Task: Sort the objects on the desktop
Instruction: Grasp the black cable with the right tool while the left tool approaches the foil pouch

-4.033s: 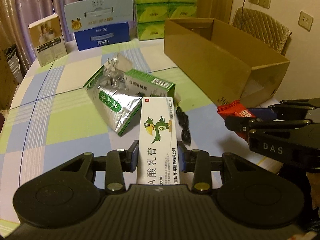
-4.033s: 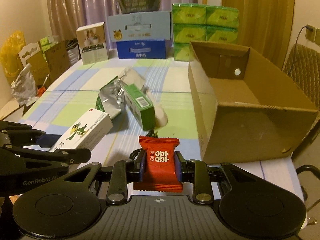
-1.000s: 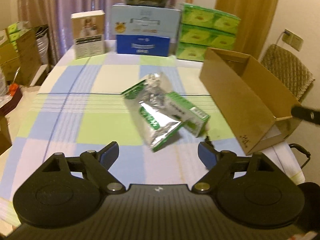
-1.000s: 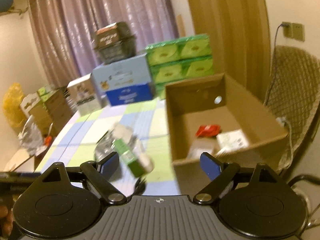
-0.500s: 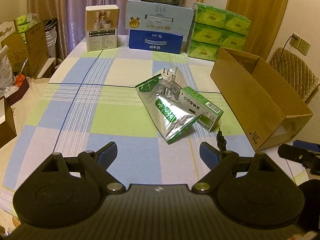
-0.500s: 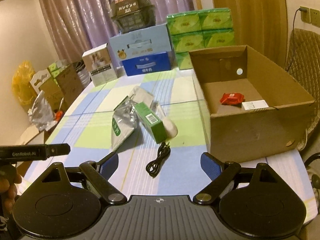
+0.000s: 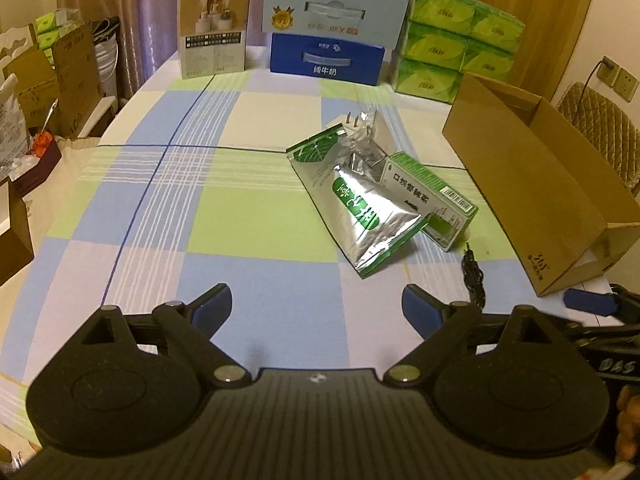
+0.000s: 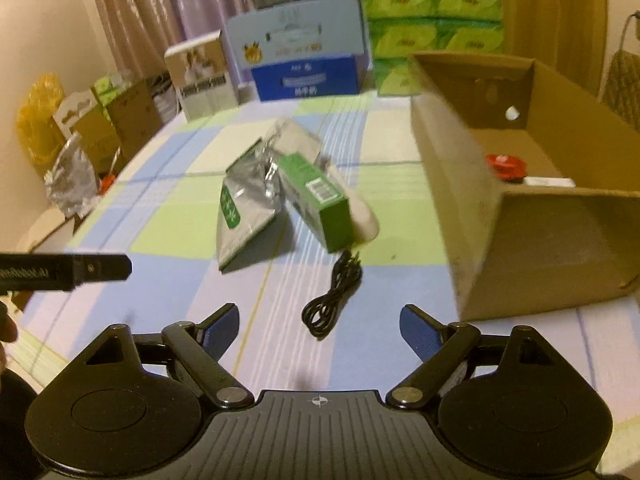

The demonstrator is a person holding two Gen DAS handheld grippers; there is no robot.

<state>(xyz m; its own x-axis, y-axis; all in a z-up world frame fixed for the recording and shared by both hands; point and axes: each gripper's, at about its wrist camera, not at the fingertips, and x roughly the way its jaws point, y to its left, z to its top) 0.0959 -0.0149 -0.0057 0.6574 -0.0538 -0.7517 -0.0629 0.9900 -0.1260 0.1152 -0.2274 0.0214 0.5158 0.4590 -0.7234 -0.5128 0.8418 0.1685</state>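
Note:
A silver foil pouch lies mid-table with a green medicine box leaning on it and a white plug adapter behind. A coiled black cable lies in front of them. The open cardboard box on the right holds a red candy packet and a white carton. My left gripper and right gripper both hover open and empty over the near table edge; the cable sits just ahead of the right one.
Along the far edge stand a white product box, stacked blue milk cartons and green tissue packs. Cartons and bags sit on the floor at left. A chair stands behind the cardboard box.
Both grippers, which held a white carton and a red candy earlier, now stand open; those items lie in the cardboard box. Both have since dropped back toward the table's near edge.

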